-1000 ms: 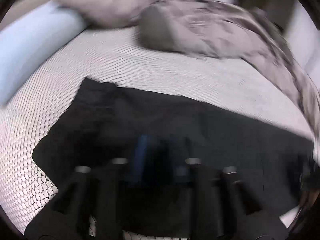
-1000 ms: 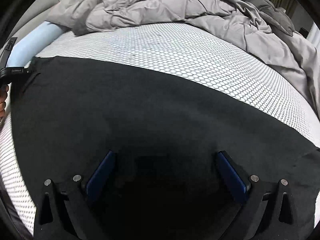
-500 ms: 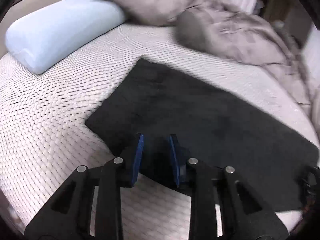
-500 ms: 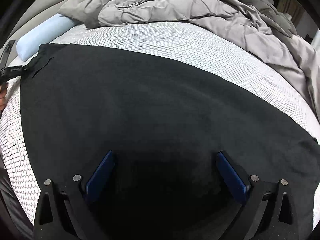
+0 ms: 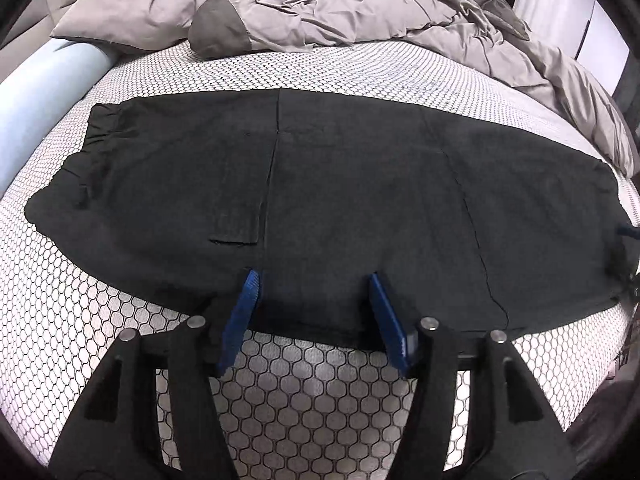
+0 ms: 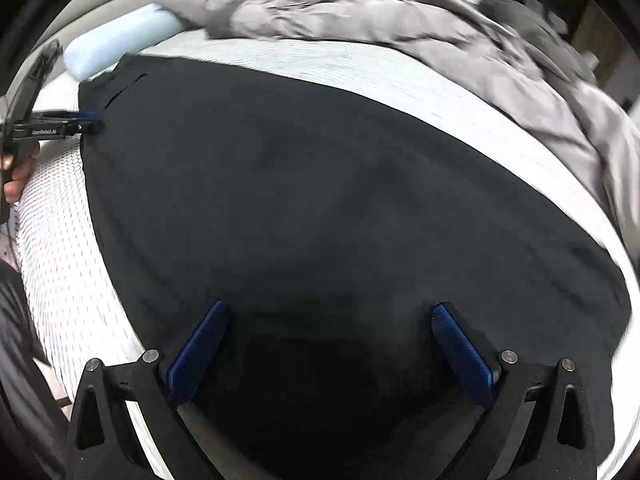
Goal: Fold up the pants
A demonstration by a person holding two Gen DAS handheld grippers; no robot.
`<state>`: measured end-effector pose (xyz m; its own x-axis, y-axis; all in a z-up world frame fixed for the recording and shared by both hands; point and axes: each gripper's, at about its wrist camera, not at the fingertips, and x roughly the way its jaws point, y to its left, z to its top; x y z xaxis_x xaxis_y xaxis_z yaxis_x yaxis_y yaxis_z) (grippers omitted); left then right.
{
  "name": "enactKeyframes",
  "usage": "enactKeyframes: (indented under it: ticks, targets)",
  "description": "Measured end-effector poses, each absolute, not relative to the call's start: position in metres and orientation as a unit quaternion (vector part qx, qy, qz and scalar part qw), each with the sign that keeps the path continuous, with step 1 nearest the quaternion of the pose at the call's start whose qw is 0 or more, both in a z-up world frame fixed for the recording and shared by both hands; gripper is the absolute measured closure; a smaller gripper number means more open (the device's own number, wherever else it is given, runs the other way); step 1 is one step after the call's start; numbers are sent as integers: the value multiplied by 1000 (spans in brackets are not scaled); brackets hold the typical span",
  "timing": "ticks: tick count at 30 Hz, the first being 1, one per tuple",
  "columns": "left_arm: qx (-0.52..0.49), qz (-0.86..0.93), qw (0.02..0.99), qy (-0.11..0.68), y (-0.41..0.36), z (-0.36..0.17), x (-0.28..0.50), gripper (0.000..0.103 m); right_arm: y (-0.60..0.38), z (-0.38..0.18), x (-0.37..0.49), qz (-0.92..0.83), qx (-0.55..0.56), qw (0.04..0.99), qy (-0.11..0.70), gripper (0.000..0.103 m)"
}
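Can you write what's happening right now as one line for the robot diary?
pants: flat on bed | left gripper: opening, over near edge, gripping nothing | right gripper: open above pants

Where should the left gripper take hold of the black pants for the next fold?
Probably the near hem edge of the black pants, just ahead of the left gripper, whose jaws are opening. The cloth lies flat on the mattress, so slide one finger under from the near side.

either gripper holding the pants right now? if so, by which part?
Nothing is held. The left gripper is opening over the near edge of the black pants, pads clear of the fabric. The right gripper stands wide open above them.
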<state>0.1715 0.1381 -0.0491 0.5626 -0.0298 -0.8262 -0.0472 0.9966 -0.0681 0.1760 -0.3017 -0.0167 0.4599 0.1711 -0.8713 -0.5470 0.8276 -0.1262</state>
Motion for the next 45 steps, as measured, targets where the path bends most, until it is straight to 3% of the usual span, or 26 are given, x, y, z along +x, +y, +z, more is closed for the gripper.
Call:
enactKeyframes:
  ticks: [3, 8, 12, 14, 19, 23, 28, 31, 33, 34, 35, 39, 42, 45]
  targets:
    - [-37, 23, 880, 473, 132, -44, 178, 43, -373, -15, 175, 95, -222, 843, 480, 1]
    - [-54, 58, 884, 461, 104, -15, 179, 43, -489, -10, 178, -54, -130, 854, 501, 1]
    - [-62, -19, 903, 425, 54, 13, 169, 43, -516, 14, 171, -52, -58, 875, 478, 1]
    - [-69, -59, 908, 410, 24, 22, 171, 37, -529, 27, 169, -48, -12, 886, 462, 1]
    - [-70, -141, 898, 410, -54, 16, 180, 32, -592, 38, 160, -25, 226, 877, 423, 1]
    - [-19, -192, 888, 418, -115, -2, 178, 32, -601, 31, 153, -17, 254, 865, 433, 1]
    - [-35, -170, 881, 440, -144, -23, 192, 29, -609, 3, 137, 11, 301, 843, 445, 2]
    - [-45, -163, 875, 454, -149, -34, 201, 29, -626, -18, 134, 21, 361, 837, 410, 18]
    - [-43, -162, 874, 456, -148, -40, 210, 29, -635, -34, 139, 23, 427, 827, 364, 54]
    - [-44, -159, 874, 457, -147, -42, 215, 29, -637, -44, 146, 16, 458, 814, 356, 64]
    - [-47, -157, 873, 460, -147, -44, 217, 29, -636, -48, 151, 13, 470, 810, 351, 81]
    - [-56, -155, 870, 465, -141, -47, 219, 29, -628, -33, 161, 21, 457, 823, 337, 91]
    - [-38, -155, 871, 464, -138, -47, 215, 29, -627, -3, 150, -20, 372, 870, 323, 90]
    - [-16, -153, 875, 459, -133, -46, 210, 29, -634, -30, 153, -74, 348, 847, 394, 82]
